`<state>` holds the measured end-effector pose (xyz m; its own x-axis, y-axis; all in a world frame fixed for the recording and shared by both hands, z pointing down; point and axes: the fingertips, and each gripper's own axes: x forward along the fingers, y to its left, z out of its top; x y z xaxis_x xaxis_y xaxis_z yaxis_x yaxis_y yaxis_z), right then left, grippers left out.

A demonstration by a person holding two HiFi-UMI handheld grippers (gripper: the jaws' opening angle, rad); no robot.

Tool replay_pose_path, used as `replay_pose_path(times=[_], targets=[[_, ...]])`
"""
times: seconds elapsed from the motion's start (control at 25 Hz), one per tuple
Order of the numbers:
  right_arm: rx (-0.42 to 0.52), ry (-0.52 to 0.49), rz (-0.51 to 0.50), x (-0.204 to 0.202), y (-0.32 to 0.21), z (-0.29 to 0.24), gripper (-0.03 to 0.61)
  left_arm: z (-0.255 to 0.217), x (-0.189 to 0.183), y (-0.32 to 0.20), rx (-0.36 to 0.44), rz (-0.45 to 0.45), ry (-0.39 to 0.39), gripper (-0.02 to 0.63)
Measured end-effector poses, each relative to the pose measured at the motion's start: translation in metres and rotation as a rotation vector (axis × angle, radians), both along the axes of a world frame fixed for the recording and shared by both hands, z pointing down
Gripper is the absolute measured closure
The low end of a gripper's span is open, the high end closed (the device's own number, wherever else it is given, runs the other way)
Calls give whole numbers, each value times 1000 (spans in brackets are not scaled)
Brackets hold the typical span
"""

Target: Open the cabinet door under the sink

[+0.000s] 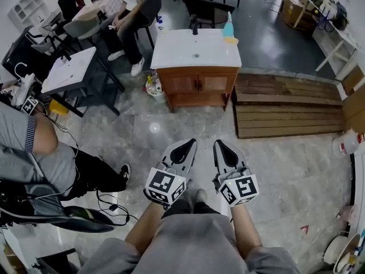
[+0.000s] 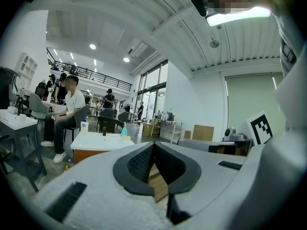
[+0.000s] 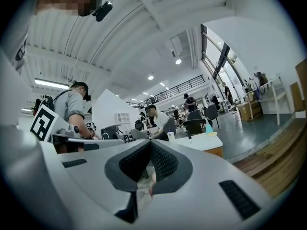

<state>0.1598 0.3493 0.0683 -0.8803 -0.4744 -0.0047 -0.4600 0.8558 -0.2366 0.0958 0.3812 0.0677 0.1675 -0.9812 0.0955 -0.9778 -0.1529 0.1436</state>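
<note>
A wooden cabinet with two closed doors stands under a white sink top, several steps ahead of me across the floor. My left gripper and right gripper are held side by side at waist height, both pointing level toward the cabinet and far short of it. Both are shut with nothing between the pads. The left gripper view shows its closed tips and the sink top to the left. From the right gripper, the sink top lies to the right.
A low wooden platform lies right of the cabinet. A second white sink on a stand and a seated person are at the left back. Another person stands close on my left, with cables on the floor. A blue bottle stands on the sink top.
</note>
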Motion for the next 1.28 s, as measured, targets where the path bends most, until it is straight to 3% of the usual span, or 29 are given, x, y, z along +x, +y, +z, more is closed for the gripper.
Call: replay_pose_path(times=[0.6, 1.28], targets=[[-27, 18, 21, -89, -86, 24, 569, 18, -89, -90, -5, 10, -20, 606], [-62, 80, 105, -198, -163, 41, 569, 44, -201, -170, -52, 84, 54, 606]])
